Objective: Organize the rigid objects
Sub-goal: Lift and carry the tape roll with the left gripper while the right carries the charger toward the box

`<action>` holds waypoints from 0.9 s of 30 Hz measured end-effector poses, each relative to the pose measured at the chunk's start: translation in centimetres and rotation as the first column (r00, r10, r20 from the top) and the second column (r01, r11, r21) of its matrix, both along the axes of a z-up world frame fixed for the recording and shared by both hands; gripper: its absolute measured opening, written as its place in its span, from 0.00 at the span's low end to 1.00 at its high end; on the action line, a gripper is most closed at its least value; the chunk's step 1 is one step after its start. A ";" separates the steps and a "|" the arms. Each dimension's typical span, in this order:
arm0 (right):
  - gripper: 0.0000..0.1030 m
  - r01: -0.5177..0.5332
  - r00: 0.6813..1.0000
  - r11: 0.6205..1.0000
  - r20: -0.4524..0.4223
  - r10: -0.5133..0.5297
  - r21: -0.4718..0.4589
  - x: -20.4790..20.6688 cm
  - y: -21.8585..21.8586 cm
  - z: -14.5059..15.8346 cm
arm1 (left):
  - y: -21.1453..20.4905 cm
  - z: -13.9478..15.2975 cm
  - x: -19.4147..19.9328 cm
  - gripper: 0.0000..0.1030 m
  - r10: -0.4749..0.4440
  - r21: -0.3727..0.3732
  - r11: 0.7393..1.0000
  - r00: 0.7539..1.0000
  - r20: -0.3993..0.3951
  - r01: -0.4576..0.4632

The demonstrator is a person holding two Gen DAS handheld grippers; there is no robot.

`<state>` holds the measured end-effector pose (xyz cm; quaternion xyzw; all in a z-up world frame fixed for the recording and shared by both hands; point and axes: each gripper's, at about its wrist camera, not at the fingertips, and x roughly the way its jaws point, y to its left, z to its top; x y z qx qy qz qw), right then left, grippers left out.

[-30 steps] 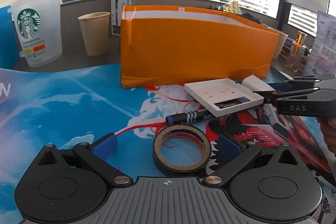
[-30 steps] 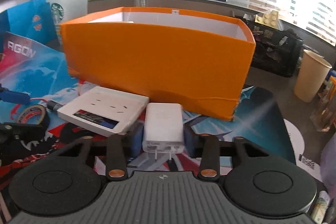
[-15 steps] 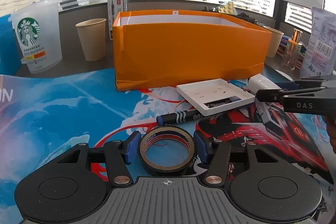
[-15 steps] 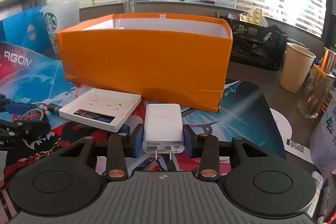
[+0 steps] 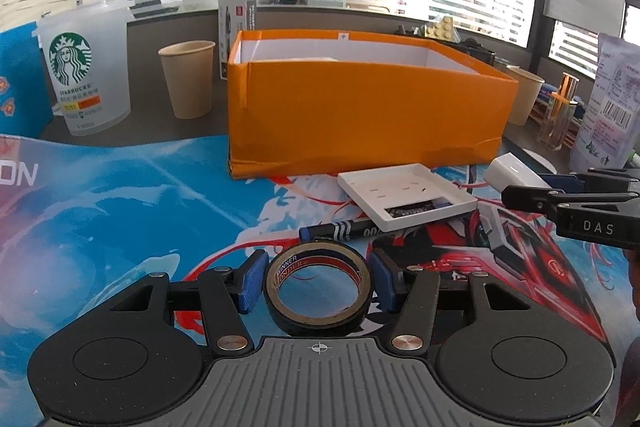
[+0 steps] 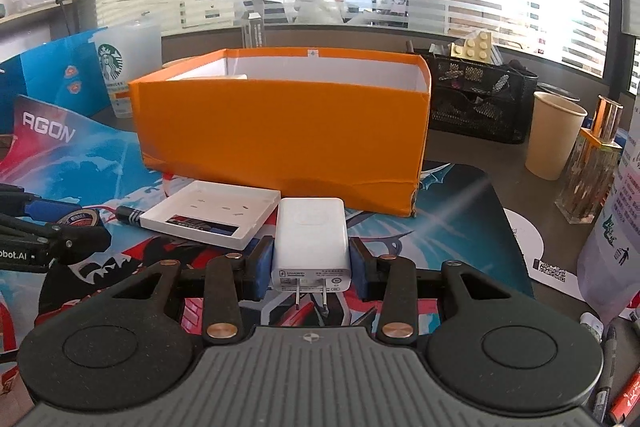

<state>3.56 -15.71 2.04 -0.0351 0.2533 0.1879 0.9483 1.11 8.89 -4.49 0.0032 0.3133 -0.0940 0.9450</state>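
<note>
Both grippers grip: left gripper (image 5: 318,281) holds tape roll (image 5: 318,293), right gripper (image 6: 309,261) clamps charger (image 6: 309,245).
Each looks light, stiff; flat sides suit the pads, smooth charger likeliest to slip.

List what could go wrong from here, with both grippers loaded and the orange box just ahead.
1. The left gripper clamps the tape roll across its round rim; it may pivot or slip when lifted.
2. The right gripper grips the white charger near its pronged end, so the far end could sag or clip the orange box wall.
3. The marker lies just beyond the roll, partly under the white tray; dragging the roll forward could knock it.
</note>
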 end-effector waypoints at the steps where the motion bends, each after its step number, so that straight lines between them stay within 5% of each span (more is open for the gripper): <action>1: 0.35 0.000 1.000 1.000 0.005 0.000 0.002 -0.1 0.0 0.1 | 0.0 0.2 -0.1 0.52 0.001 -0.002 1.000 1.000 0.003 -0.001; 27: 0.35 -0.018 0.995 0.999 0.099 0.014 0.033 -1.5 0.1 2.9 | 0.1 5.5 0.9 0.52 0.006 -0.032 0.999 0.992 0.123 -0.002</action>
